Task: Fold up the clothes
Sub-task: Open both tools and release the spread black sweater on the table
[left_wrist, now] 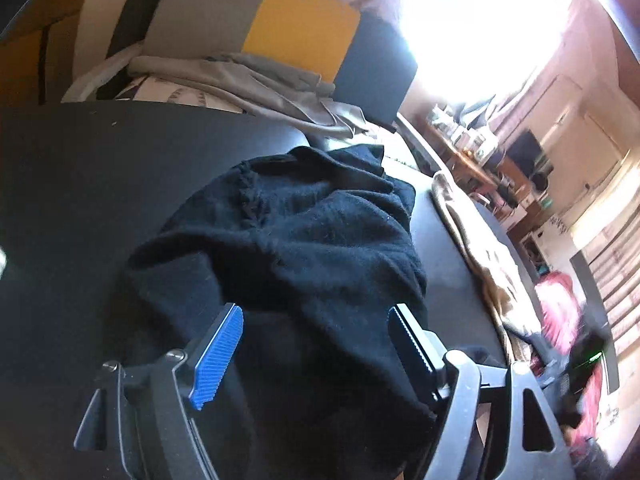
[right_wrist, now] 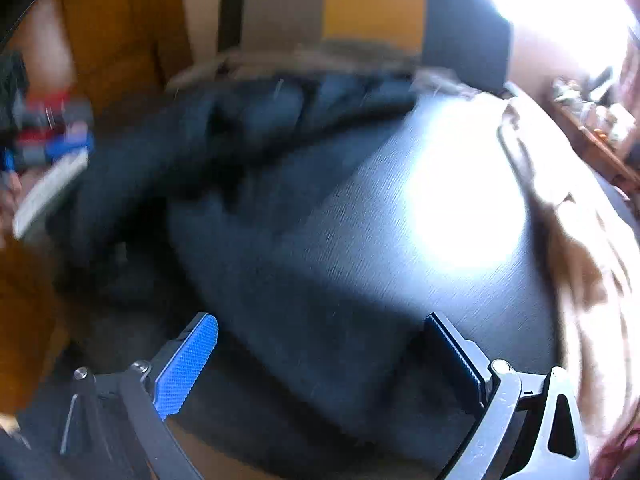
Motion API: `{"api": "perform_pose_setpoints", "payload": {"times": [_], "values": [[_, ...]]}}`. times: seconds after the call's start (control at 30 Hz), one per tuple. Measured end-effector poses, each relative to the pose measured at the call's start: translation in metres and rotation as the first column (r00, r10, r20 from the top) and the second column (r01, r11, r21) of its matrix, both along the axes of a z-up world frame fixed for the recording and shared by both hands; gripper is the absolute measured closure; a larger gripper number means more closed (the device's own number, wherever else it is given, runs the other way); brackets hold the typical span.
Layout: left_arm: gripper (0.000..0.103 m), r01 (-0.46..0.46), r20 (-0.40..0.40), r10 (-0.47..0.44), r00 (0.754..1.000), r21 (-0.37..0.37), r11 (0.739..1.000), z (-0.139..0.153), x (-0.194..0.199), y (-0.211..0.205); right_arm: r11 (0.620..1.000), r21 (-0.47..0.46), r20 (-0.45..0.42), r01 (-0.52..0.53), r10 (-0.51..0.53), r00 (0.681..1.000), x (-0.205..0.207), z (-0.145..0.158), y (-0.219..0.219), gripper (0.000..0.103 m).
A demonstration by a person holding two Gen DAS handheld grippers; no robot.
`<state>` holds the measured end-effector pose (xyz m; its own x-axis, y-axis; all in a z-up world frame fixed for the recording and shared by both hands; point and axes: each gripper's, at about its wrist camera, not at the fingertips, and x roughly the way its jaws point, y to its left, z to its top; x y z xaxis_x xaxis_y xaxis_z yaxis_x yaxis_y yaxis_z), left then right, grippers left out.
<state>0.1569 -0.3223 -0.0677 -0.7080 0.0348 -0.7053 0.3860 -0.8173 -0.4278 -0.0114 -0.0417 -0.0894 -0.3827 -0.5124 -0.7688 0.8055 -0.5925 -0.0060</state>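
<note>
A crumpled black knit garment [left_wrist: 304, 248] lies in a heap on the black table [left_wrist: 80, 184]. My left gripper [left_wrist: 316, 316] stands open just above its near edge, cloth showing between the blue pad [left_wrist: 220, 356] and the black pad [left_wrist: 412, 344], neither pressing on it. In the blurred right wrist view the same dark garment [right_wrist: 248, 168] spreads across the table's far left. My right gripper [right_wrist: 320, 328] is open over the bare tabletop [right_wrist: 360, 248], to the right of the garment, with nothing between its fingers.
A beige garment [left_wrist: 480, 248] hangs over the table's right edge, also seen as a brown-beige cloth [right_wrist: 568, 240]. A grey, yellow and dark cushion [left_wrist: 280, 24] and grey clothes [left_wrist: 248, 80] sit behind the table. Shelves and bright window glare fill the right.
</note>
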Motion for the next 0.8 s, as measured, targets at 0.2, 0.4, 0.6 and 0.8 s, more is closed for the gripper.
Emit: {"api": "perform_pose_setpoints", "payload": {"times": [0.2,0.4,0.6,0.8], "values": [[0.026,0.02,0.05,-0.017,0.999,-0.068,0.997,-0.006,-0.045,-0.006,0.997,0.031,-0.152,0.07,-0.064,0.986,-0.035,0.037,-0.045,0.0],[0.026,-0.044,0.163,0.061,0.985,-0.106,0.993,-0.037,-0.06,-0.048,0.967,0.253,-0.214,0.016,0.04,0.976,-0.061,-0.009,-0.111,0.0],[0.019,-0.061,0.231,0.088,0.969,-0.121,0.991,-0.075,-0.052,-0.074,0.971,0.238,-0.166,0.007,0.033,0.985,-0.085,-0.021,-0.11,0.0],[0.017,-0.042,0.267,0.104,0.958,-0.227,0.973,-0.075,-0.053,-0.086,0.987,0.156,-0.062,0.036,-0.027,0.998,-0.106,-0.028,-0.077,0.0]]}}
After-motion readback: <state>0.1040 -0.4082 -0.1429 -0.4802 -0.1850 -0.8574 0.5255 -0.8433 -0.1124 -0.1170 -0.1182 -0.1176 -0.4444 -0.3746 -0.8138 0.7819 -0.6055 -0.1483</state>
